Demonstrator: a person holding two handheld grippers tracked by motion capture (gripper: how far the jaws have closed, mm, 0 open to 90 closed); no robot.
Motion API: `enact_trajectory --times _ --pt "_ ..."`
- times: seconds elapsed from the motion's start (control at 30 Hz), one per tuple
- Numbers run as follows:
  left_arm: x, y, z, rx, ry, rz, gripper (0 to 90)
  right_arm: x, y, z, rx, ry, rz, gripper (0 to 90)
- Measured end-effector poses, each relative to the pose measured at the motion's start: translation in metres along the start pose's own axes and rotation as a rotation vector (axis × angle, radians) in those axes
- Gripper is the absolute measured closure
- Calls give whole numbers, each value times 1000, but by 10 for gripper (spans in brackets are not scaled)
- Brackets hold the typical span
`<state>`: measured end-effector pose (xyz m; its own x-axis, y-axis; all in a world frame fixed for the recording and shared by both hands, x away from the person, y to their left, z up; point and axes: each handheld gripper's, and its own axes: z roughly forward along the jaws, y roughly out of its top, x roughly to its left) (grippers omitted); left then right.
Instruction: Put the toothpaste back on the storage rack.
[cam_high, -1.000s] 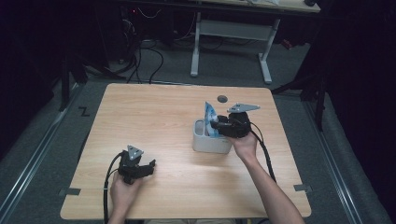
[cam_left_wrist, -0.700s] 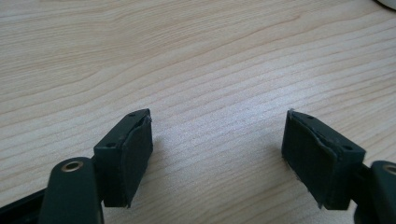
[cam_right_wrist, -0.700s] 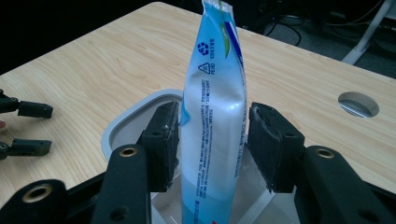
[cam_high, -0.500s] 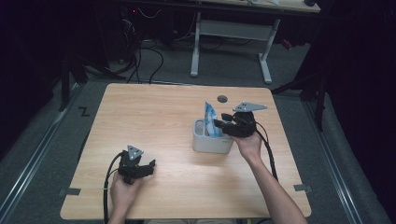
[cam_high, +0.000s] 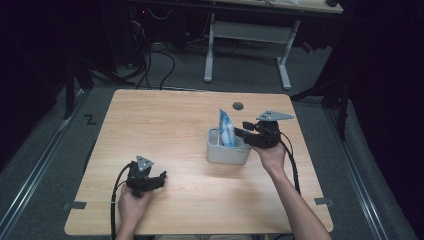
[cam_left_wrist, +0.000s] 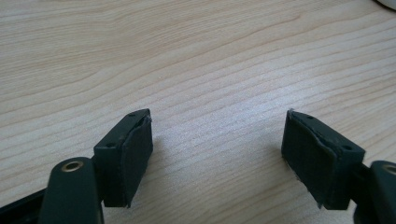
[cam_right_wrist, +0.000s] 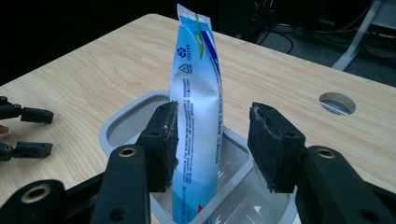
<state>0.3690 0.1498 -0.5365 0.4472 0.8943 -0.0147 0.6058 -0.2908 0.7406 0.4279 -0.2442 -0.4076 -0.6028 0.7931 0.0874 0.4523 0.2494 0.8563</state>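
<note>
Nearest the person, we list the left gripper (cam_high: 161, 176) low over the front left of the worktop (cam_high: 175, 120), its jaws spread wide with nothing but bare wood grain between them. Further in, right of centre, we record a pale grey tub (cam_high: 220, 154) with rounded corners, standing upright on the wood. Inside it we note a blue-and-white pouch (cam_high: 226, 127), on end and reaching well above the rim, with recycling marks printed near its top. The right gripper (cam_high: 240, 132) sits at the tub's right side, jaws level and pointing left at the pouch. In the right gripper view the pouch (cam_right_wrist: 196, 121) stands between the pads: one pad is touching or just beside its side, the other is clearly apart from it, so we log these jaws as having just been opening and now open, gripping nothing. We judge the placing as done, the pouch resting in the tub (cam_right_wrist: 116, 128) unsupported; what we reckon remains is drawing the right gripper clear without tipping the pouch. Beyond the tub, near the far edge, we list a round cable hole (cam_high: 238, 106).
</note>
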Motion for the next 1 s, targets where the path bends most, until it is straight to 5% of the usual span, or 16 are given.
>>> enact_trajectory --times 1.0 --pt "0 0 0 0 0 -1 252 -18 -14 -25 -55 -12 62 535"
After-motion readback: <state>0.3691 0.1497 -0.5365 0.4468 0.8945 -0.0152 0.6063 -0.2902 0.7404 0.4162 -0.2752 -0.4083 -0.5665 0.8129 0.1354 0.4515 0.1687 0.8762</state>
